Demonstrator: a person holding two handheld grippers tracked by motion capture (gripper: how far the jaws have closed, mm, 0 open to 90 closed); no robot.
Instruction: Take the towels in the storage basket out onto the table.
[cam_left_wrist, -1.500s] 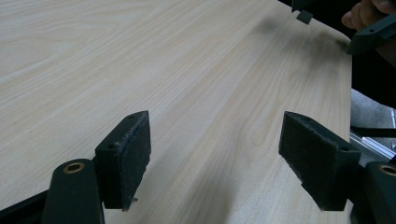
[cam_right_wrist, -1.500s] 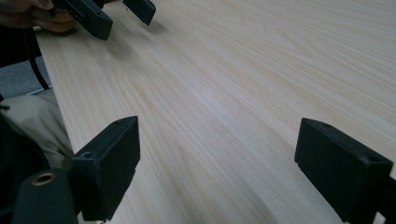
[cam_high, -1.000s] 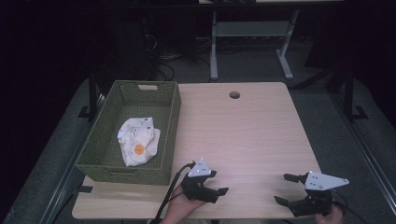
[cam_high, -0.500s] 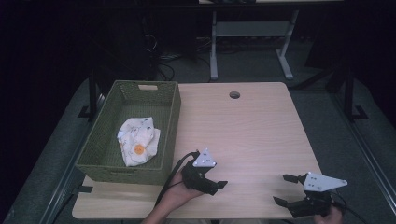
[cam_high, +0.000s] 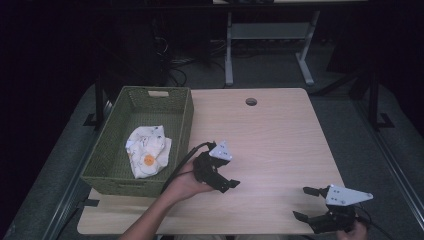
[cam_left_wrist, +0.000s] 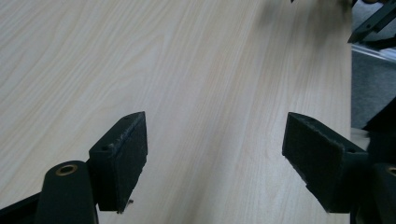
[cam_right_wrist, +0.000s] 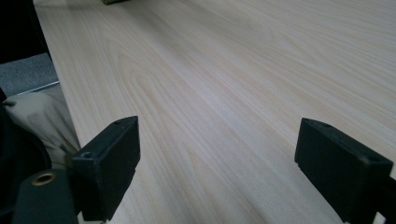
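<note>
My left gripper (cam_high: 228, 180) hovers low over the wooden table (cam_high: 275, 140), just right of the basket, held by a hand that comes in from the front edge. Its jaws stand wide apart and point right, with only bare wood between them (cam_left_wrist: 215, 154). Near the front right corner my right gripper (cam_high: 303, 203) is also open, jaws pointing left, with nothing between them (cam_right_wrist: 217, 163). A green woven basket (cam_high: 186, 120) stands on the left of the table. A crumpled white cloth (cam_high: 147, 150) with an orange spot lies inside it.
A round cable hole (cam_high: 251, 101) sits near the table's far edge. A white desk frame (cam_high: 270, 35) stands on the dark floor behind. Beige fabric (cam_right_wrist: 35, 116) lies past the table's front edge in the right gripper view.
My left gripper has moved away from the front edge, forward and slightly right, toward the middle of the table. The right gripper has hardly moved.
</note>
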